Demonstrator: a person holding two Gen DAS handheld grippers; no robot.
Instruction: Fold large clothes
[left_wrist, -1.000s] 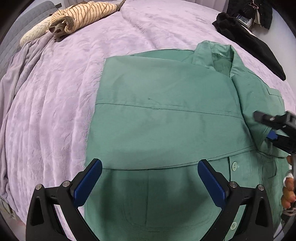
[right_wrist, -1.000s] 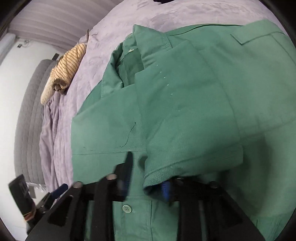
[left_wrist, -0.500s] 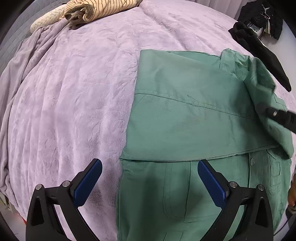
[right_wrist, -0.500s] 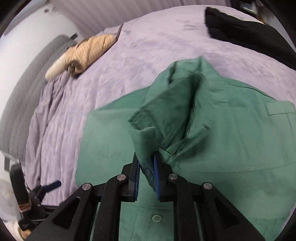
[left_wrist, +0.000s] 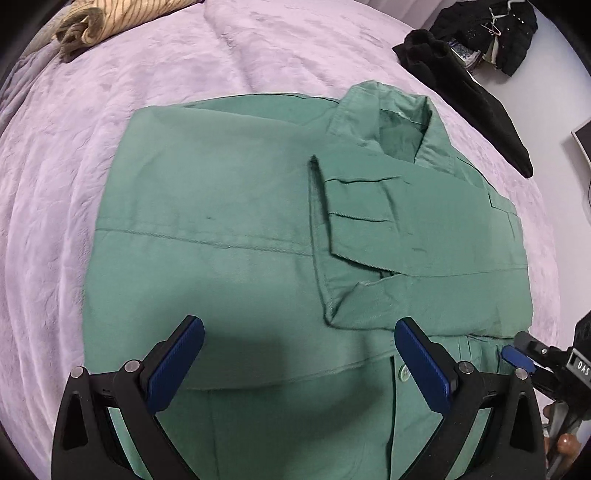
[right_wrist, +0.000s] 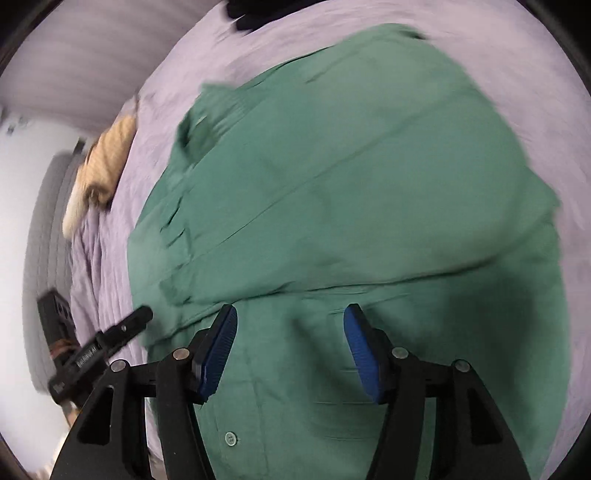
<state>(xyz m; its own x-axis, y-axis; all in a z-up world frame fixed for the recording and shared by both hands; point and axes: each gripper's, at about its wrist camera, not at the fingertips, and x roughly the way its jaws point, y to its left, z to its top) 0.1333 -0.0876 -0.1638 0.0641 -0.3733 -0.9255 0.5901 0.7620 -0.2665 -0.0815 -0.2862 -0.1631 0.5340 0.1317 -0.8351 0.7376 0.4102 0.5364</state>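
Left wrist view. One green shirt (left_wrist: 236, 229) lies flat on the lilac bedspread (left_wrist: 55, 184), both sleeves folded in across the chest, collar at the far right. Left gripper (left_wrist: 299, 362) hangs over the near part of the shirt; jaws spread wide, nothing between the two blue pads, only shirt cloth below them. A pale button (left_wrist: 403, 372) shows just inside the right-hand pad. The right gripper's tip (left_wrist: 524, 354) pokes in at the shirt's right edge, low in the frame; from this side its jaw state cannot be told. Around: one striped tan garment (left_wrist: 110, 18) bundled at the far left corner of the bed, one black garment (left_wrist: 469, 99) draped off the far right edge, more dark clothes (left_wrist: 491, 33) heaped behind it. All three well apart from the shirt; nothing lies on it.

Right wrist view, motion-blurred. Right gripper (right_wrist: 290, 350) sits over the shirt (right_wrist: 351, 192) near the placket; jaws released, parted, empty, fabric beneath. One button (right_wrist: 230, 438) visible below the left-hand pad. The folded-over sleeve edge runs just ahead of the pads. Left gripper (right_wrist: 125, 328) enters at the shirt's left edge, over the bedspread (right_wrist: 110, 251). The tan garment (right_wrist: 107, 166) lies far left; a black garment (right_wrist: 251, 14) at the top edge.
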